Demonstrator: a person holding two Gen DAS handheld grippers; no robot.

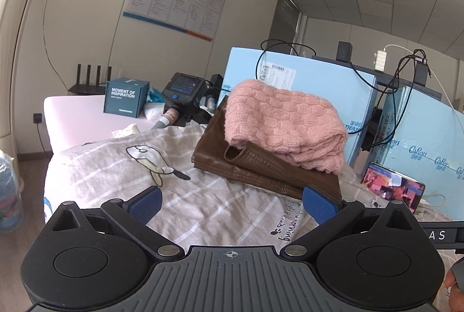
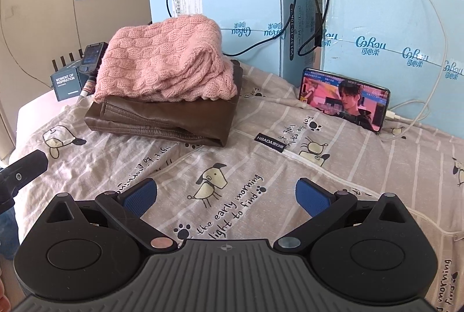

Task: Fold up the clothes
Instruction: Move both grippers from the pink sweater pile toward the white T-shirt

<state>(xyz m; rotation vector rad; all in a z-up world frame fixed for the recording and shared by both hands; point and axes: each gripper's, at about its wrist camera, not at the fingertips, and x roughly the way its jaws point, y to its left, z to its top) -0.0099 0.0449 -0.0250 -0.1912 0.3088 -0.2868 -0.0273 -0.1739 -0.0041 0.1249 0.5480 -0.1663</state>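
Left wrist view: left gripper spread wide, nothing between the blue pads, hovering over the printed bed sheet. Its right pad overlapped the near corner of the brown leather garment in frame; contact couldn't be judged. Folded pink knit sweater sat on top of that brown garment, ahead and slightly right. Phone propped against the light blue boxes at far right.

Right wrist view: right gripper also wide apart, holding nothing, above the sheet's dog print. Same pink-on-brown stack lay ahead to the left, well apart from the pads. Part of the left gripper showed at the left edge.
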